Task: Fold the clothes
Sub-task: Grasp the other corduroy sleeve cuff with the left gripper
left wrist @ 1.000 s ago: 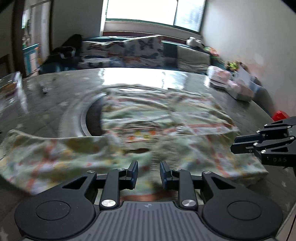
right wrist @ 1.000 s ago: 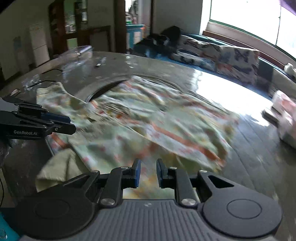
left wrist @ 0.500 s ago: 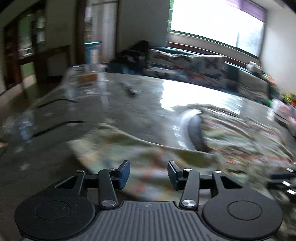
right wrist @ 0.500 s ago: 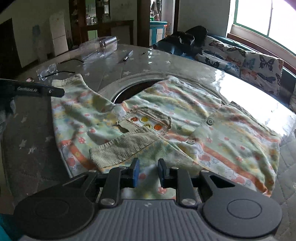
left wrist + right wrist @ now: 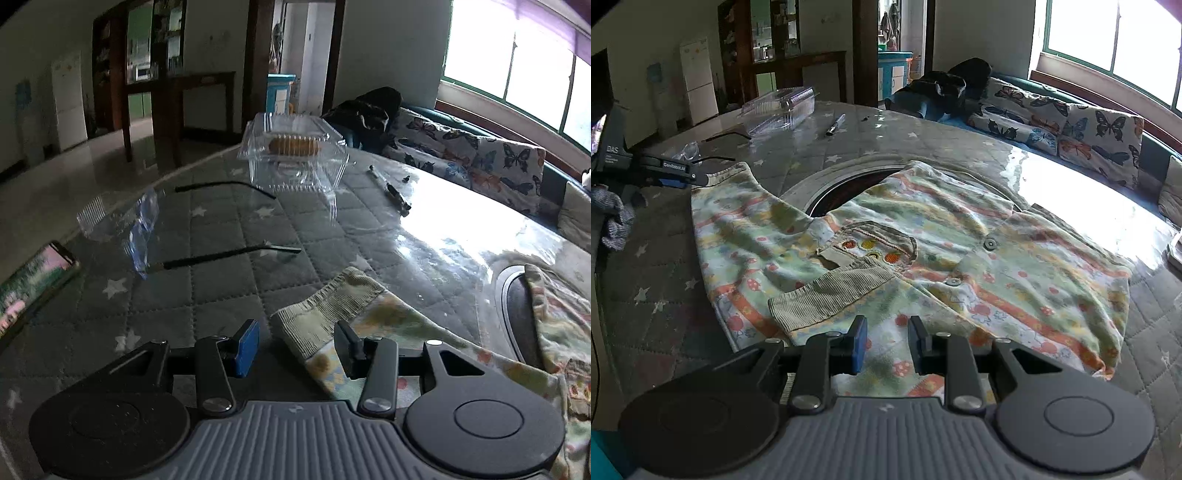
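My left gripper (image 5: 295, 341) gapes wide around the sleeve cuff (image 5: 325, 310) at lower centre; my right gripper (image 5: 886, 343) hovers narrowly parted over the shirt (image 5: 923, 251) mid-frame. Closing too shallow could lose the cuff and drag wrinkles.

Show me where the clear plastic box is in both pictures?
Left wrist view: the clear plastic box sits top centre, far across the table, beyond the open left tongs.
Right wrist view: it is upper left, behind the patterned shirt.
Shared landmark: the pen beside it.
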Motion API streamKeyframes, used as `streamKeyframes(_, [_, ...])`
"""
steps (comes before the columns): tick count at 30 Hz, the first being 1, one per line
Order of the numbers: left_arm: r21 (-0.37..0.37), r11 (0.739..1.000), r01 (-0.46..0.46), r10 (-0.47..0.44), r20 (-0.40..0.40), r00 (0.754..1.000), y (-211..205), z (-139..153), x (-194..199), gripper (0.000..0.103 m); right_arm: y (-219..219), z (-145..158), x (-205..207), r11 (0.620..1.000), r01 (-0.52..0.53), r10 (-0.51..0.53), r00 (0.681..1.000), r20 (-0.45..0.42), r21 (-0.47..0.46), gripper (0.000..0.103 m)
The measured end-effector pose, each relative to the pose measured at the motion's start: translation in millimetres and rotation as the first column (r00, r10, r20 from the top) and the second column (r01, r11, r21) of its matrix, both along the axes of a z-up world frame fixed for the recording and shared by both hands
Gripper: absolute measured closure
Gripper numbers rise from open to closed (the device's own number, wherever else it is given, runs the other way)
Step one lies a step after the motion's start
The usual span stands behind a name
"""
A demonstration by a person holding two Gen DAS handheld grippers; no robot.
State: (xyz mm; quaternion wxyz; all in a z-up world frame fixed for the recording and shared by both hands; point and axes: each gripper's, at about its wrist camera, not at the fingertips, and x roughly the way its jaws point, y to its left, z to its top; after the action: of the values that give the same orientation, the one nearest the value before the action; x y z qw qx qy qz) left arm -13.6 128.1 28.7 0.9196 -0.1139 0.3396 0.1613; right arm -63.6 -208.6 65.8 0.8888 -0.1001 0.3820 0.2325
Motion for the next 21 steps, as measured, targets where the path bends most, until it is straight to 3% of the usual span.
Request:
streamKeyframes(6, [-0.028,1.0,-0.005,0.005,0.006,1.0,2.2,-3.9,-0.2,0.073,-2.7,0.6,-2.5,1.0,0.01,-0.01,1.0,0.004,0.006,0.079])
streamKeyframes(8, [-0.055,0.998,-0.001,0.001,0.01,1.0,2.1,-2.3,-0.2,0.089,-4.3,1.3,-3.3,1.0,0.016,-0.016,1.0,0.006,0.008,0.079])
streamKeyframes(9, [-0.07,0.998,0.005,-0.004,0.017,1.0,0.5,0.0,-0.8,0.091,-5.8,1.8,-4.0,1.0,0.02,-0.02,1.0,0.008,0.011,0.079])
streamKeyframes(12, [-0.099,0.994,0.043,-0.038,0.051,0.998,-11.4,12.1,-4.7,0.094,-11.0,3.3,-5.8,0.999,0.036,-0.037,0.999,0.012,0.018,0.079])
streamKeyframes(16, [-0.134,0.977,0.165,-0.149,0.119,0.982,-46.4,39.4,-13.9,0.094,-19.6,5.1,-8.0,0.998,0.062,-0.063,0.998,0.018,0.024,0.079])
streamKeyframes(21, [-0.182,0.918,0.353,-0.322,0.179,0.93,-102.8,61.0,-19.5,0.095,-35.2,7.0,-11.3,0.994,0.104,-0.105,0.994,0.026,0.039,0.079])
